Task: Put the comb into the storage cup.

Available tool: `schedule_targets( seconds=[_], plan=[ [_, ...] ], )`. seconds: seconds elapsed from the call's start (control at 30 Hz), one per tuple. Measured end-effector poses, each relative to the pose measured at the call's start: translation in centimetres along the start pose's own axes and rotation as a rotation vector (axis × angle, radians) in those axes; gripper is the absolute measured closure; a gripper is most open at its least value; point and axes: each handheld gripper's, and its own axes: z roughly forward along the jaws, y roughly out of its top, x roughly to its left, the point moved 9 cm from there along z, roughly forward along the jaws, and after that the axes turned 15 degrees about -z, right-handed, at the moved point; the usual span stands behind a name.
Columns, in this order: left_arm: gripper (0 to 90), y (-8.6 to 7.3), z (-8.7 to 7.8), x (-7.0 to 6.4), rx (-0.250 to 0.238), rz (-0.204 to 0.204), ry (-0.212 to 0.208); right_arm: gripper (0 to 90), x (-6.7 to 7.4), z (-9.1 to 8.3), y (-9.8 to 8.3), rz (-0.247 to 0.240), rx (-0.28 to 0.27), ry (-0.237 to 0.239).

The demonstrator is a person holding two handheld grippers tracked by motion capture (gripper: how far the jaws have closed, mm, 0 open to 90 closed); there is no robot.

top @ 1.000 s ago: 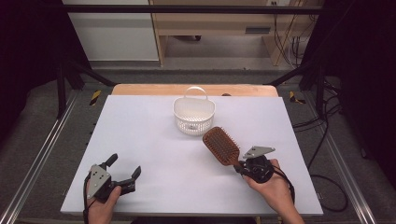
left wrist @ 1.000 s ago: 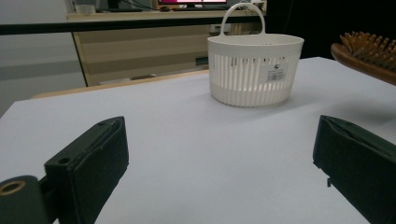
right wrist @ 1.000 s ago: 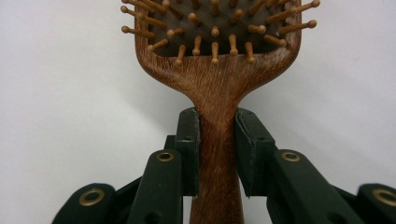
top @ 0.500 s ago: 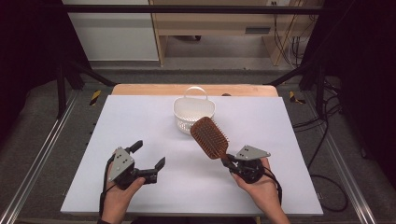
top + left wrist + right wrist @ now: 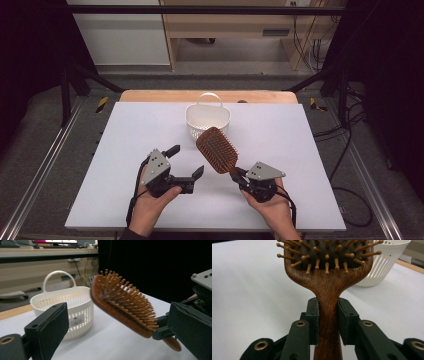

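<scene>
Both pads of my right claw pinch the hairbrush handle, its end hidden between them. My left claw gapes empty, nearer than the basket, whose near wall the brush head covers.

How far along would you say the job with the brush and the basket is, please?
Done: the right tongs are shut on the brush handle, lifting it off the table. In hand: its head hangs near the basket, bristles up. Left: it isn't in the basket yet; the left tongs are open, empty, beside the brush.
</scene>
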Motion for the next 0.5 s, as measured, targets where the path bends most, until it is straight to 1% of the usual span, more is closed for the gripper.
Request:
schedule_targets(
  seconds=[0.13, 0.2, 0.27, 0.3, 0.33, 0.47, 0.5],
  plan=[
    [3.8, -0.5, 0.5, -0.4, 0.019, -0.002, -0.004, 72.6, 0.3, 0.1, 0.1, -0.006, -0.014, -0.001],
    [4.0, -0.7, 0.6, -0.5, 0.018, -0.005, -0.001, 72.6, 0.6, 0.2, 0.1, -0.006, -0.018, 0.001],
    [4.0, -1.0, 1.0, -0.7, 0.021, -0.027, -0.01, 72.6, 0.8, 0.2, 0.1, -0.006, -0.025, 0.002],
    [4.0, -1.0, 1.0, -0.7, 0.021, -0.027, -0.01, 72.6, 0.8, 0.2, 0.1, -0.006, -0.025, 0.002],
    [4.0, -1.1, 1.2, -0.8, 0.022, -0.045, -0.012, 72.6, 0.9, 0.3, 0.2, -0.007, -0.031, 0.001],
    [4.2, -1.3, 1.5, -0.7, 0.027, -0.061, -0.014, 72.6, 1.2, 0.2, 0.3, -0.016, -0.038, -0.001],
    [4.3, -1.3, 1.7, -0.7, 0.025, -0.088, -0.028, 72.6, 1.3, 0.3, 0.3, -0.023, -0.042, -0.003]
  ],
)
